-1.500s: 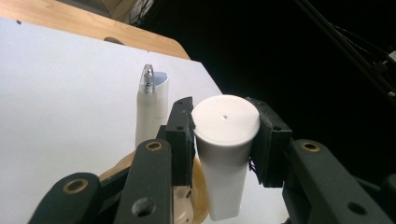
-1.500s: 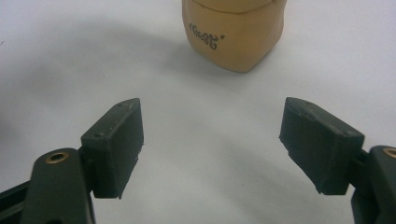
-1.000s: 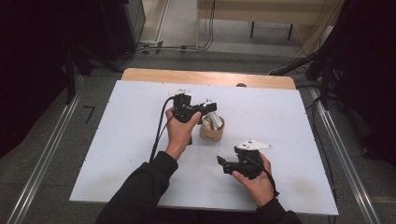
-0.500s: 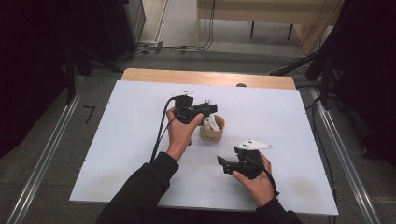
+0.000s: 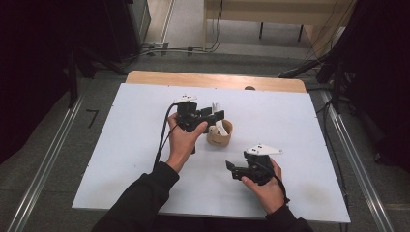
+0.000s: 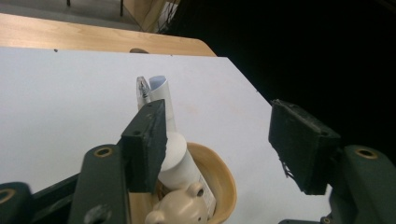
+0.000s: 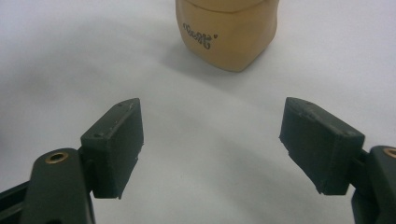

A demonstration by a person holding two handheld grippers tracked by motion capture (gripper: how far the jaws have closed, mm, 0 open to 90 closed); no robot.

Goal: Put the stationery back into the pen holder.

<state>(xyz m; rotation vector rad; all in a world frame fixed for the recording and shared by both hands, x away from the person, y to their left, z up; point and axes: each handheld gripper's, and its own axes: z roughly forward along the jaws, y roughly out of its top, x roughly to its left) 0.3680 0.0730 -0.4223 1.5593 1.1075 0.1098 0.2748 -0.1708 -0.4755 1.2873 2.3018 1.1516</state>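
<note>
A tan cup [image 5: 220, 137] stands mid-table and holds a white tube [image 6: 175, 156], a clear pen [image 6: 142, 91] and a small cream bear-shaped piece [image 6: 180, 207]. My left gripper [image 5: 216, 116] hovers just over the cup's rim [image 6: 226, 179]. Its jaws have just been opening, and my left gripper [image 6: 219, 140] is open with nothing pressed between the pads; the tube stands behind the left-hand jaw. My right gripper [image 5: 233, 170] rests low near the front of the table, open and empty. In the right gripper view, my right gripper [image 7: 210, 140] faces the cup [image 7: 226, 32], a short way off.
The white table top [image 5: 290, 116] has a wooden strip [image 5: 212, 79] along its far edge. A black cable [image 5: 162, 140] trails from the left gripper toward the person. Dark floor and metal rails flank the table.
The left gripper's jaws have spread wider above the cup, with the hand staying almost where it was. The right hand and gripper have not moved.
</note>
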